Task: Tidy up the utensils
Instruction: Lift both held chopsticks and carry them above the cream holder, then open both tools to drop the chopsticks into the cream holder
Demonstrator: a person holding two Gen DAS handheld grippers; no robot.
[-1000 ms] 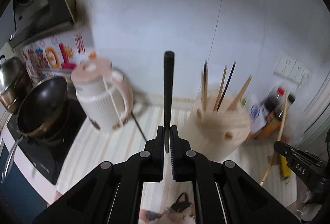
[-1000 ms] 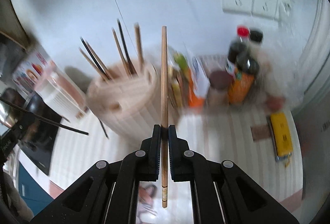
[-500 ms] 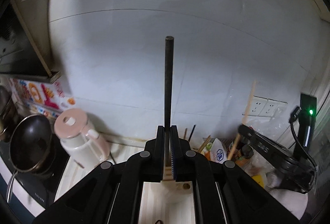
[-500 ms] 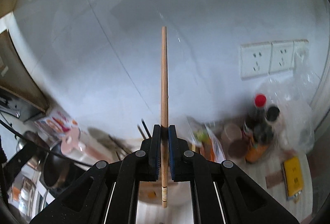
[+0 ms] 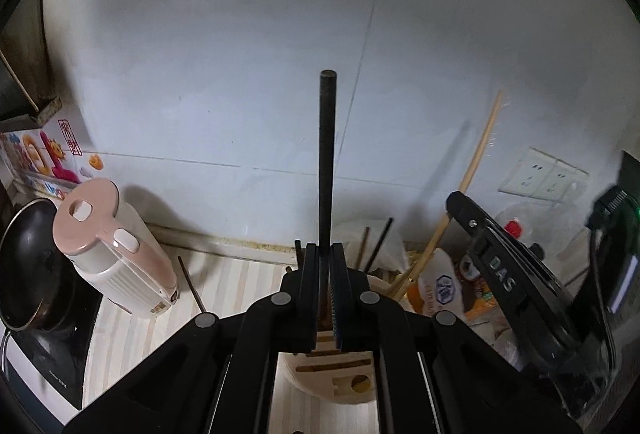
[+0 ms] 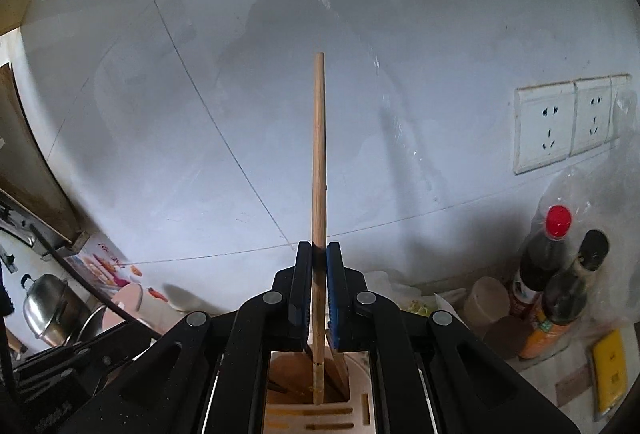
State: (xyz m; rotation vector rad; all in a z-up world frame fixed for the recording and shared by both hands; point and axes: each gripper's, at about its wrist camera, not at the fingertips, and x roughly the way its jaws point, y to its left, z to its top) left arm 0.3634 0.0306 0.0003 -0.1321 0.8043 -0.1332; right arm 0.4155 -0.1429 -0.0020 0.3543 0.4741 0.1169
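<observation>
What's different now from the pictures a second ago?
Both grippers came in over the round wooden holder, which was out ahead before and now sits right beneath the jaws. The left gripper still clamps the black chopstick and the right gripper the wooden chopstick; nothing was released.

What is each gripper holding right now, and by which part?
The left gripper is shut on a black chopstick, gripped near its lower end. The right gripper is shut on a wooden chopstick, clamped below its middle, lower end over the utensil holder.
</observation>
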